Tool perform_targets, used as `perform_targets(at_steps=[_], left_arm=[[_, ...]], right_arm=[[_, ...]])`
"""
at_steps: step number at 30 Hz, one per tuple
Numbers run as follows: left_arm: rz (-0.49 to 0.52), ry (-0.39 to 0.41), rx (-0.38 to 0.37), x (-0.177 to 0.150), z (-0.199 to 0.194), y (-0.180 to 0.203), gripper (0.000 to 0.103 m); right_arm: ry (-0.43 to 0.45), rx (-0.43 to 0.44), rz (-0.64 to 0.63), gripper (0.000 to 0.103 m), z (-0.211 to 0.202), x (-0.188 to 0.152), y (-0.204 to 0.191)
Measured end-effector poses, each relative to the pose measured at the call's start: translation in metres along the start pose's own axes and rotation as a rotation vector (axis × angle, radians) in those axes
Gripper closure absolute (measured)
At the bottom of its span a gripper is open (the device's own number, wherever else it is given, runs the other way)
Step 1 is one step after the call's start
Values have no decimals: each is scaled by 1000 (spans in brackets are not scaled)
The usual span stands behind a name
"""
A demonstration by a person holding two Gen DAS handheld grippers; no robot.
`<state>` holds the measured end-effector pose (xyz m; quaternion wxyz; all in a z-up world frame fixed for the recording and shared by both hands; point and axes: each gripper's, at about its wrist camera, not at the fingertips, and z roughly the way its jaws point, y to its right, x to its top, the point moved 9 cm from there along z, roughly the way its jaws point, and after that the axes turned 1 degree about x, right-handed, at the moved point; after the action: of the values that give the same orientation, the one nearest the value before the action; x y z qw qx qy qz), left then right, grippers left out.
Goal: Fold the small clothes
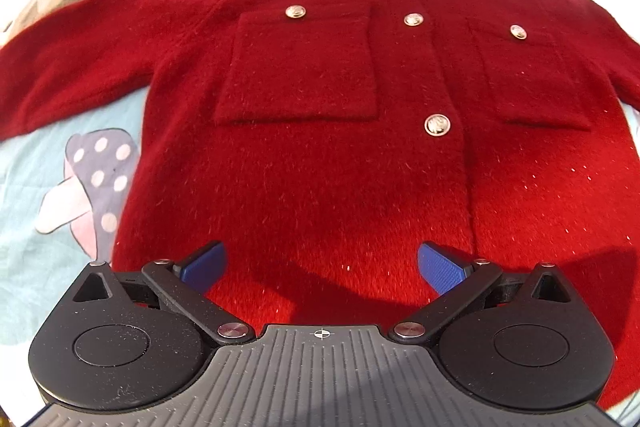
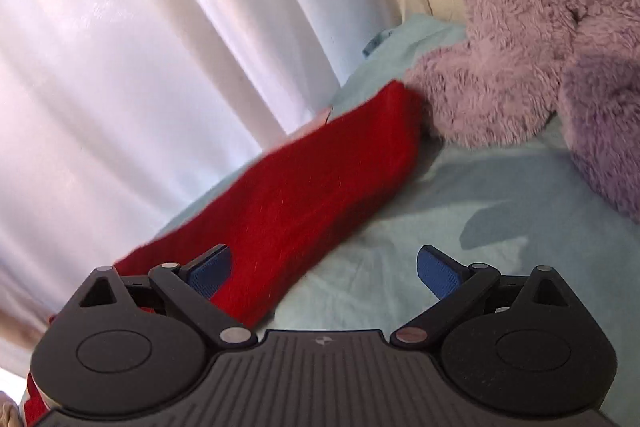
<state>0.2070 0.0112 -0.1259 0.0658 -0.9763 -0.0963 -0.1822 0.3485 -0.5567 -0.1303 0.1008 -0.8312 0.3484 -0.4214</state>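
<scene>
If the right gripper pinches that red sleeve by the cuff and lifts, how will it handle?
Probably floppy: the sleeve lies limp and flat on the sheet, so it should drape from the pinch. Its fuzzy knit likely grips the pads well. It may brush the purple plush beside its cuff.

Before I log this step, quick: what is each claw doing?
Left claw: open, holding nothing, over the red cardigan.
Right claw: open, holding nothing, by the cardigan's sleeve.

Red cardigan, pale-blue sheet, lilac plush
</scene>
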Motion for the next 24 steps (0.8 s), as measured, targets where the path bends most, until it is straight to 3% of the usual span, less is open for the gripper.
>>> perform_targets(at_steps=[4, 10, 13, 15, 17, 19, 22, 24], left_arm=[[-7, -24, 18, 1, 9, 2, 0], [-22, -27, 12, -1, 17, 2, 0], [-45, -27, -4, -3, 18, 0, 0], [-47, -20, -11, -4, 18, 0, 0], [-43, -12, -17, -4, 18, 0, 0], [-44, -5, -25, -5, 18, 0, 0], [-50, 10, -41, -5, 19, -1, 0], [-55, 17, -47, -6, 19, -1, 0]], right_arm=[[17, -20, -1, 4, 33, 9, 7], [53, 31, 67, 10, 53, 13, 4], [80, 38, 136, 42, 56, 18, 10], [54, 48, 193, 91, 61, 18, 17], [63, 56, 208, 93, 57, 19, 19], [110, 36, 139, 94, 42, 21, 7], [187, 28, -51, 94, 10, 25, -38], [234, 71, -177, 94, -16, 22, -83]])
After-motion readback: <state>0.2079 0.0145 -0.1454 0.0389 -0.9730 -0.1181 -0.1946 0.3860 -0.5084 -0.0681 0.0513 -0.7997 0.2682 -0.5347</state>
